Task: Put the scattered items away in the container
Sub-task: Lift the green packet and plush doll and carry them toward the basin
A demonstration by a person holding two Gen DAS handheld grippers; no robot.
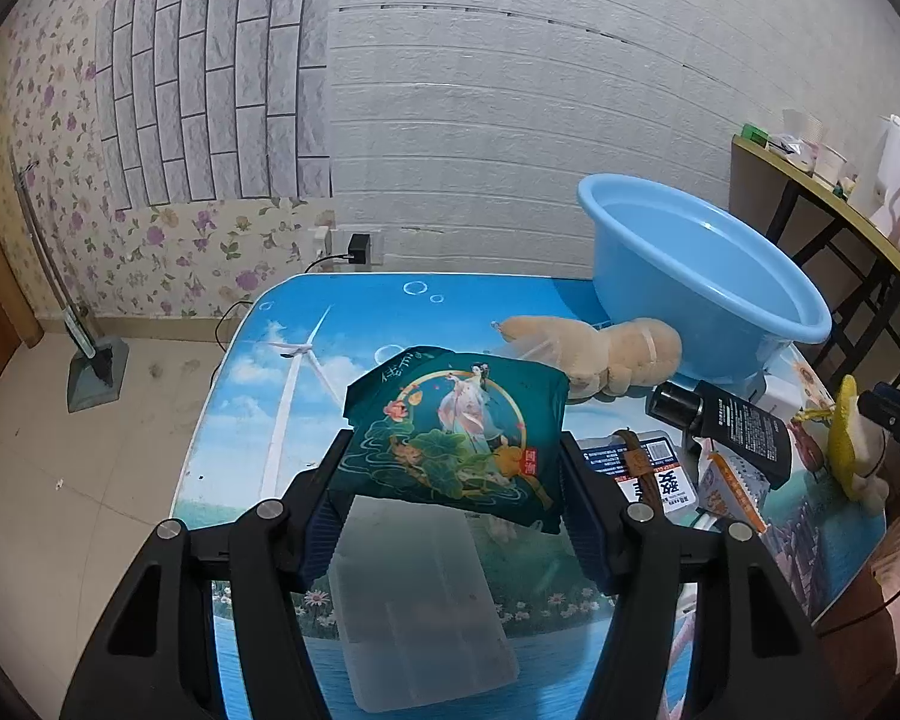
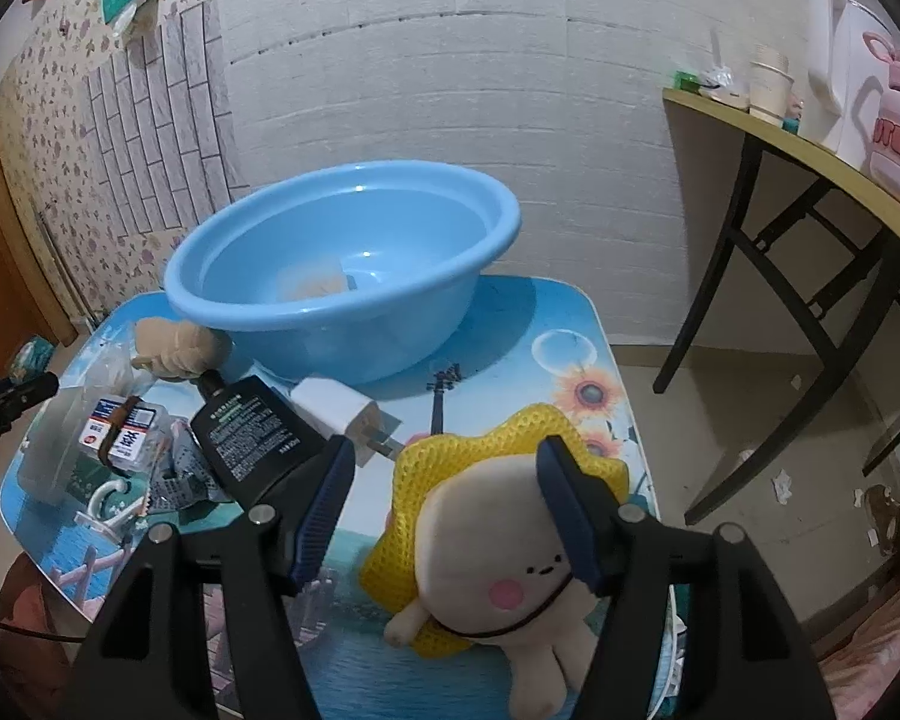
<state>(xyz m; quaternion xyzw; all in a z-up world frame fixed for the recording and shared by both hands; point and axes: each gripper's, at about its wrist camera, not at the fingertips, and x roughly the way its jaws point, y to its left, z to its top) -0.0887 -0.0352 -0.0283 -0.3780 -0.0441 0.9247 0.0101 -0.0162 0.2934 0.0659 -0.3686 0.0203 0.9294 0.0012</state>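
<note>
My left gripper (image 1: 456,468) held the dark green printed packet (image 1: 459,432) above the blue picture-printed table (image 1: 282,372). My right gripper (image 2: 444,480) stood open around the cream plush toy with yellow mesh (image 2: 510,540). The light blue plastic basin (image 2: 342,264) sat near the white brick-pattern wall (image 2: 450,90).

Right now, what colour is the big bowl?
Light blue basin; right wrist view shows it best.
</note>
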